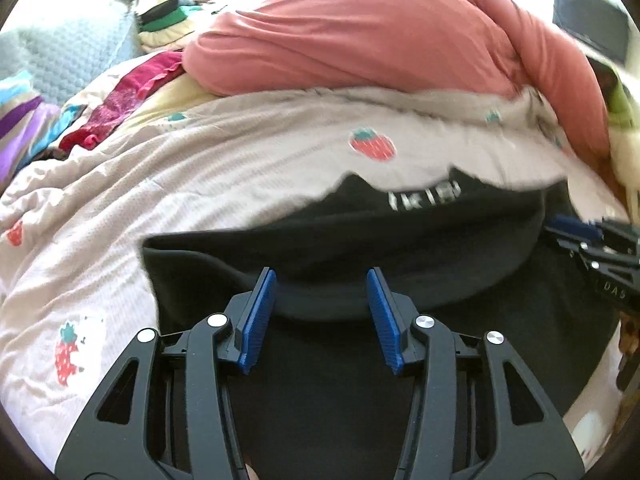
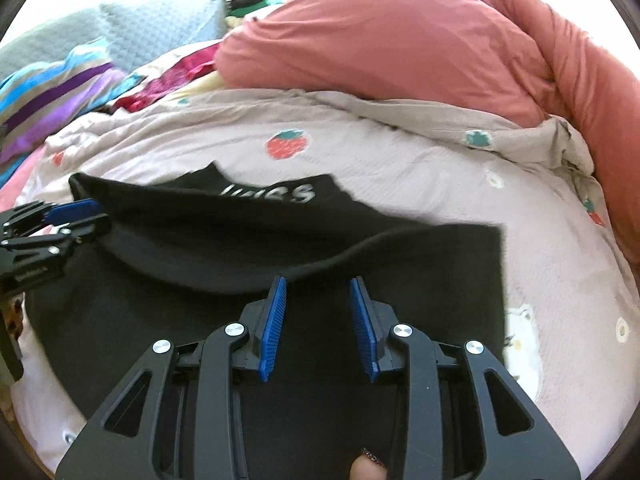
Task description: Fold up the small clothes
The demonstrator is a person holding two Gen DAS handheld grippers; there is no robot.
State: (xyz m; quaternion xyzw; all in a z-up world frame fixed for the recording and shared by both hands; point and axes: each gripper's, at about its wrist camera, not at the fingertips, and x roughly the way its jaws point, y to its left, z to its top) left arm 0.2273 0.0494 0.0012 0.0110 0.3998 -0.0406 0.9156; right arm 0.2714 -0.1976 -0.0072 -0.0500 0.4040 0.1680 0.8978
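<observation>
A small black garment with white lettering [image 1: 400, 248] lies on a strawberry-print bedsheet [image 1: 240, 160], its near part folded over toward the lettering. My left gripper [image 1: 322, 280] is open, its blue pads just over the folded edge, holding nothing. My right gripper [image 2: 318, 284] is open over the same garment [image 2: 280, 240] at the fold's edge, empty. Each gripper shows at the side of the other's view: the right one [image 1: 592, 248] and the left one [image 2: 60, 220].
A large pink duvet [image 1: 360, 40] is bunched at the back of the bed. Striped purple and blue clothes [image 2: 48, 96], a red garment [image 1: 128, 96] and a blue quilted pillow [image 2: 152, 28] lie at the left.
</observation>
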